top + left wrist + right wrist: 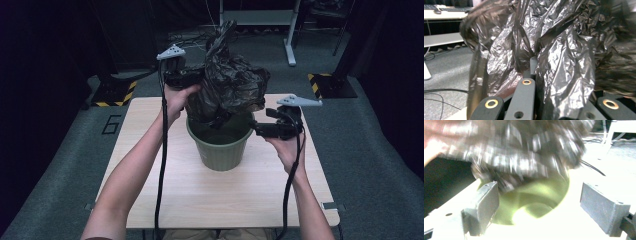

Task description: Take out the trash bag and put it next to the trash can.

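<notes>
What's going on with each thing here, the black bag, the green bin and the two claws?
Black bag: crumpled, lifted above the bin, its lower end hanging at the rim.
Green bin: upright on the table, nothing visible inside.
Left claw: clamped shut on the bag.
Right claw: open beside the bin, holding nothing.

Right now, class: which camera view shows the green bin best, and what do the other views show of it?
The high view: the green bin stands whole on the table, under the lifted black bag. The right gripper view gives its blurred, overexposed inside. In the left gripper view the bag covers it.
</notes>
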Available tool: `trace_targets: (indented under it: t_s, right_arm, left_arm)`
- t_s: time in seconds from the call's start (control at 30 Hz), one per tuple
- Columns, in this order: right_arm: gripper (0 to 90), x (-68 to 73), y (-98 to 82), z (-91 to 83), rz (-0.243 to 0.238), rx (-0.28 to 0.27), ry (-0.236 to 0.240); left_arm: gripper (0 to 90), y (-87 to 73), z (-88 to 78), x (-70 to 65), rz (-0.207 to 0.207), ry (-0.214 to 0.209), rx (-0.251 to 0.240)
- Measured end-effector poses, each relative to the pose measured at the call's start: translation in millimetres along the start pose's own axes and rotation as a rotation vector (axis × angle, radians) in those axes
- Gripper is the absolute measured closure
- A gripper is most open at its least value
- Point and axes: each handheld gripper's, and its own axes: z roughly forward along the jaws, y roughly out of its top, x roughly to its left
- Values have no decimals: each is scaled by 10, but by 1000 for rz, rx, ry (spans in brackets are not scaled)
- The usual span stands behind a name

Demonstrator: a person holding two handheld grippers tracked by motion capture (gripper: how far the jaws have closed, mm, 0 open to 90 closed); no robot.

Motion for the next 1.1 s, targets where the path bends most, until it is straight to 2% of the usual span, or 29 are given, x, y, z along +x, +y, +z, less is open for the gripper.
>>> trace_targets:
  t_s: [0.07,0.1,0.2,0.27,0.3,0.33,0.37,0.4,0.47,0.5,0.53,0.57,0.6,0.63,0.7,0.8,0.87,0.93,0.97,1.1]
  right_arm:
    - [151,-80,-142,-43,17,1,-23]
    - [150,-179,-321,-75,41,3,-43]
    - [149,-298,-591,-77,49,29,-96]
    - [148,-353,-740,-64,49,46,-138]
    - [148,-381,-846,-50,45,60,-173]
    - [148,-381,-846,-50,45,60,-173]
    - [146,-407,-931,-39,50,69,-186]
    - [144,-461,-1096,-8,60,96,-216]
    - [143,-515,-1229,17,62,115,-244]
    - [143,-515,-1229,17,62,115,-244]
    - [143,-573,-1385,44,68,128,-276]
    - [143,-595,-1447,59,70,138,-291]
    - [143,-595,-1447,59,70,138,-291]
    - [142,-641,-1563,87,81,156,-310]
    - [141,-675,-1659,110,89,178,-333]
    - [140,-703,-1731,121,95,189,-351]
    - [139,-734,-1807,128,105,189,-369]
    - [140,-752,-1863,147,94,203,-391]
    - [139,-760,-1899,164,85,218,-407]
    - [141,-789,-2014,196,63,248,-440]
  left_arm:
    - [900,7,-24,16,-1,6,-2]
    - [900,10,-43,36,0,10,0]
    - [900,15,-65,58,0,16,-2]
    - [900,23,-95,87,-4,24,-8]
    - [900,25,-112,98,-4,28,-8]
    - [900,25,-112,98,-4,28,-8]
    - [900,28,-129,112,1,32,-7]
    - [900,37,-172,142,-3,40,-13]
    - [900,53,-222,175,-6,48,-21]
    - [900,53,-222,175,-6,48,-21]
    - [900,72,-279,213,-7,59,-29]
    - [900,79,-302,226,-8,62,-31]
    - [900,79,-302,226,-8,62,-31]
    - [900,101,-376,272,-7,75,-39]
    - [900,113,-449,313,-2,98,-50]
    - [900,116,-526,373,-7,114,-55]
    - [900,105,-630,454,-17,139,-61]
    - [900,99,-666,484,-19,149,-63]
    - [900,85,-743,552,-29,166,-66]
    - [900,68,-903,673,-33,208,-73]
